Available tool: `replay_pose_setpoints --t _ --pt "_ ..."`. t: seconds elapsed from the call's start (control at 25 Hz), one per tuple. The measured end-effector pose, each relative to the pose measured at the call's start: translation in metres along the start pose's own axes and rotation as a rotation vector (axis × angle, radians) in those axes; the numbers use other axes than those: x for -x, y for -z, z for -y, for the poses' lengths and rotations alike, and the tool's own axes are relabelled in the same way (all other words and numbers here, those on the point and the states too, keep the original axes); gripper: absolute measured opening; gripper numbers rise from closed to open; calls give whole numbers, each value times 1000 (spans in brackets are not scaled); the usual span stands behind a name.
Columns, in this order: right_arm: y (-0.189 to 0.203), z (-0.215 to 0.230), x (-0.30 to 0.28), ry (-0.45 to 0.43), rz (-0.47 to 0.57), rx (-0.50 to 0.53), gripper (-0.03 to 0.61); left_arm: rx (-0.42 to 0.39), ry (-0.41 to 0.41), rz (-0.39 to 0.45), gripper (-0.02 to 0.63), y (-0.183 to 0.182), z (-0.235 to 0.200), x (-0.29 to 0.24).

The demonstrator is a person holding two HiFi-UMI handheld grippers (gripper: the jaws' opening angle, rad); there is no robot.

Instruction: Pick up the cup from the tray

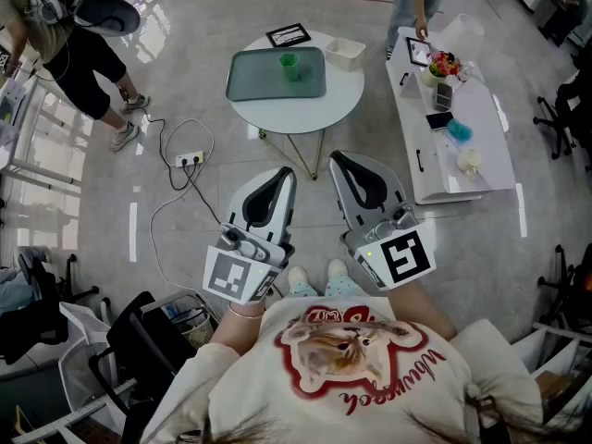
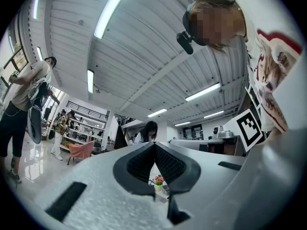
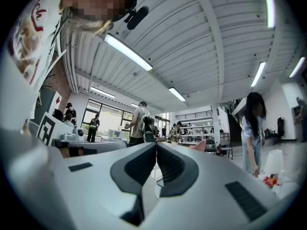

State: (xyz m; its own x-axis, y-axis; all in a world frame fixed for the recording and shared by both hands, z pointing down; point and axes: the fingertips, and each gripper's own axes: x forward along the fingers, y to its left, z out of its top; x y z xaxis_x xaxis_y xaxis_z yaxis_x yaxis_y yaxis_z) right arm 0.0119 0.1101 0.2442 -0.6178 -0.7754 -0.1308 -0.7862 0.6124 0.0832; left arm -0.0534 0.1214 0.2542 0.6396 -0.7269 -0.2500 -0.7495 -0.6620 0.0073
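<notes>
A small green cup [image 1: 289, 66] stands on a grey-green tray [image 1: 254, 83] on the round white table [image 1: 342, 95] ahead of me in the head view. My left gripper [image 1: 286, 173] and right gripper [image 1: 337, 159] are held side by side well short of the table, over the floor. Both are shut with nothing between their jaws. In the left gripper view the left gripper [image 2: 154, 145] points a little upward at the room, jaw tips touching. The right gripper [image 3: 156, 145] looks the same in the right gripper view. Neither gripper view shows the cup or tray.
A white box [image 1: 344, 53] and a framed tablet [image 1: 289, 35] sit on the round table beside the tray. A long white desk [image 1: 481, 146] with small items stands to the right. A power strip [image 1: 190, 160] and cables lie on the floor at left. People stand around.
</notes>
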Motion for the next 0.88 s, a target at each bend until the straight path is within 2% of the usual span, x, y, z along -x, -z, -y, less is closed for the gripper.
replay_pose_setpoints --t 0.88 --pt "0 15 7 15 3 -11 25 8 -21 -1 14 5 12 -9"
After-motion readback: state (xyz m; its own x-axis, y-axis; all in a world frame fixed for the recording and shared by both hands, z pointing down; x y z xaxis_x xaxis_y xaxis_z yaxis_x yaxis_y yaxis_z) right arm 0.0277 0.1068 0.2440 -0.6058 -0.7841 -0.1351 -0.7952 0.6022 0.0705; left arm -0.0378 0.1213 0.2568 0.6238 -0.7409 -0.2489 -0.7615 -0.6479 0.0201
